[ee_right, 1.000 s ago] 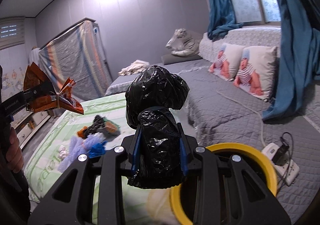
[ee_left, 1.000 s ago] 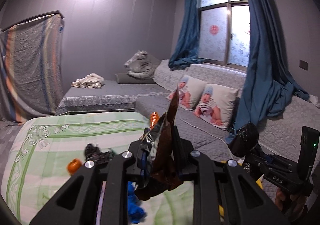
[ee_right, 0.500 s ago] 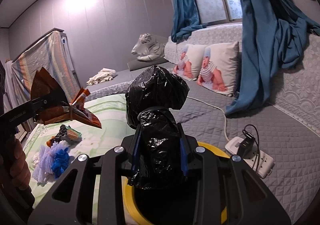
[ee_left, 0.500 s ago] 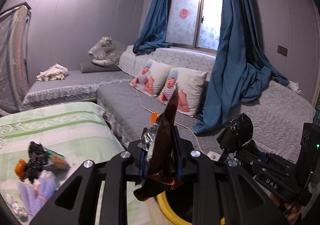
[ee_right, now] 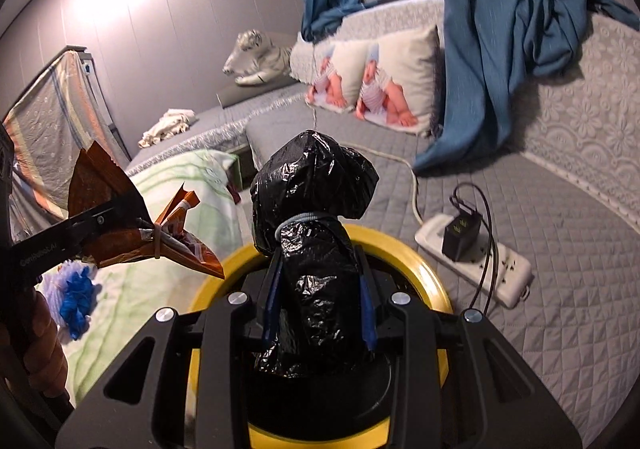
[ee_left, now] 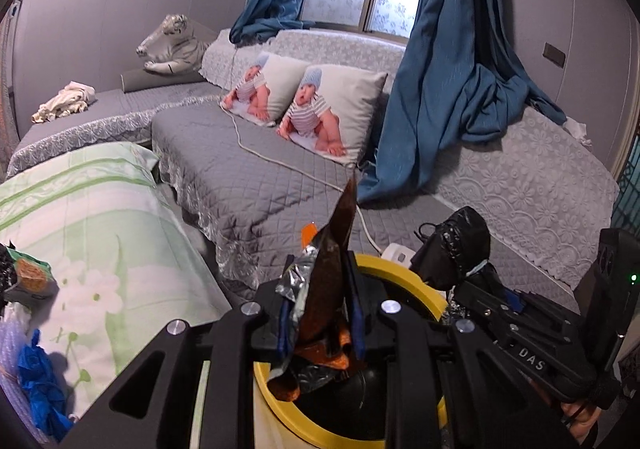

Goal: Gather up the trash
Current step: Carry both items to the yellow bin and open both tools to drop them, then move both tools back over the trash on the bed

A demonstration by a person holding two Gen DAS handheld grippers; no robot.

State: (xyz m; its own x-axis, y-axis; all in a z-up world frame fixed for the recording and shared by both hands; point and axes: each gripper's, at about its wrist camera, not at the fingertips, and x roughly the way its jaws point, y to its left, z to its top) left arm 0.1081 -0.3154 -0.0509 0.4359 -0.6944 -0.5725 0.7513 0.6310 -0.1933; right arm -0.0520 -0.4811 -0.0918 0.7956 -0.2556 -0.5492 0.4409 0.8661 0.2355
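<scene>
The left gripper is clenched on a brown snack wrapper, the right gripper on a tied black bag, both above the yellow bin at bottom centre. Release only once centred. More litter lies lower left on the green bedspread; grey quilted sofas beyond.

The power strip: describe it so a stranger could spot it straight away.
Start at the grey quilted sofa seat below the hanging blue curtain. Just right of the yellow-rimmed bin lies the white power strip, flat on the quilt. It alone is white plastic there, with a black adapter plugged into it.
</scene>
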